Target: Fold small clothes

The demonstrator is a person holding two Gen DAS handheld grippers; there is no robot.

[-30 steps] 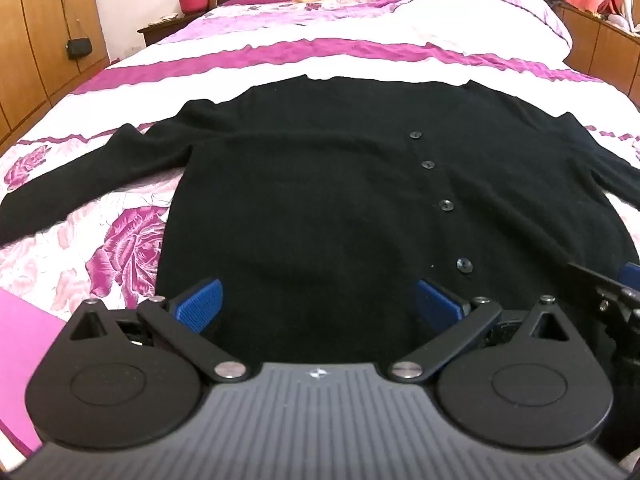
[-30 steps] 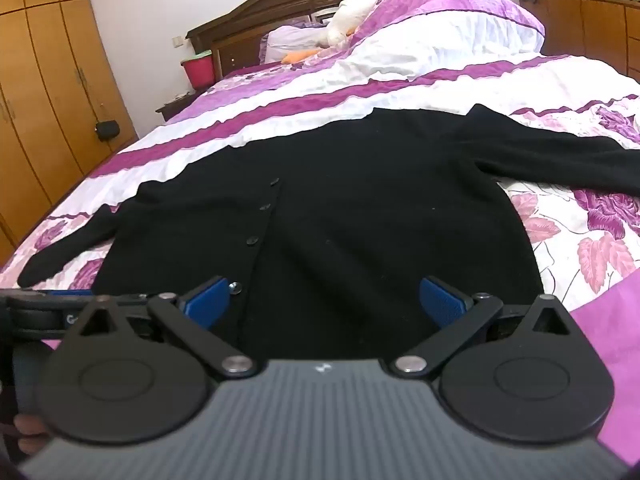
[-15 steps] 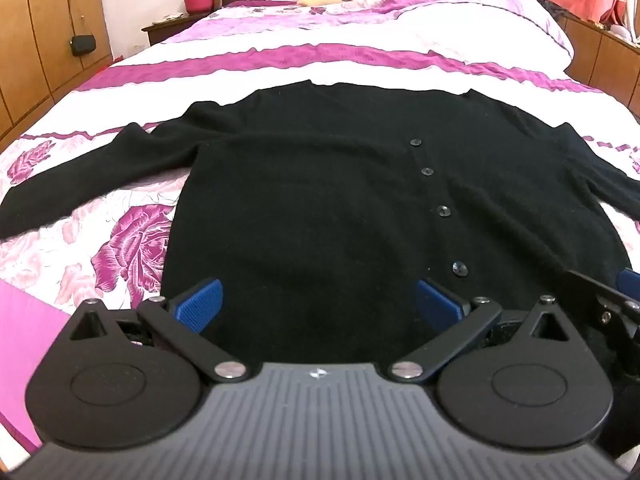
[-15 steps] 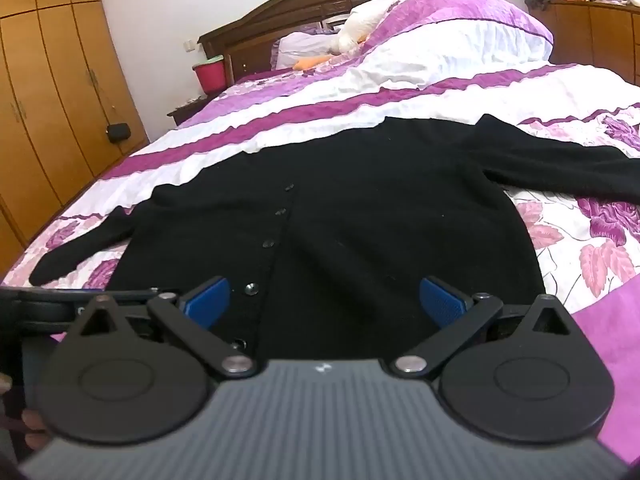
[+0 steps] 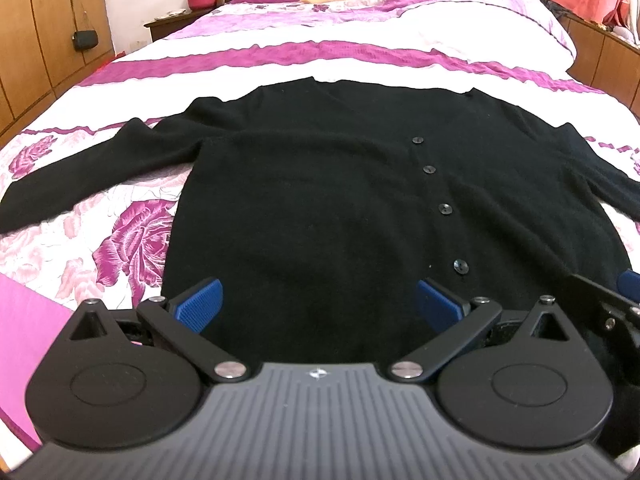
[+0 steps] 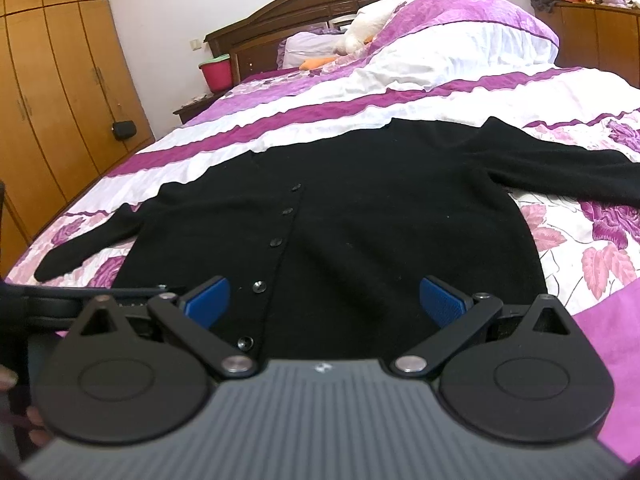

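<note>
Grippers are easing back from the black cardigan — more of it is showing than a second ago. Left gripper and right gripper are hovering at the hem, jaws spread wide, gripping nothing. Cardigan is lying flat on the bed, sleeves outstretched — folding is not yet starting.

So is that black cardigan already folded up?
No, the black cardigan lies flat and buttoned on the bed cover, with both sleeves spread out to the sides.
</note>
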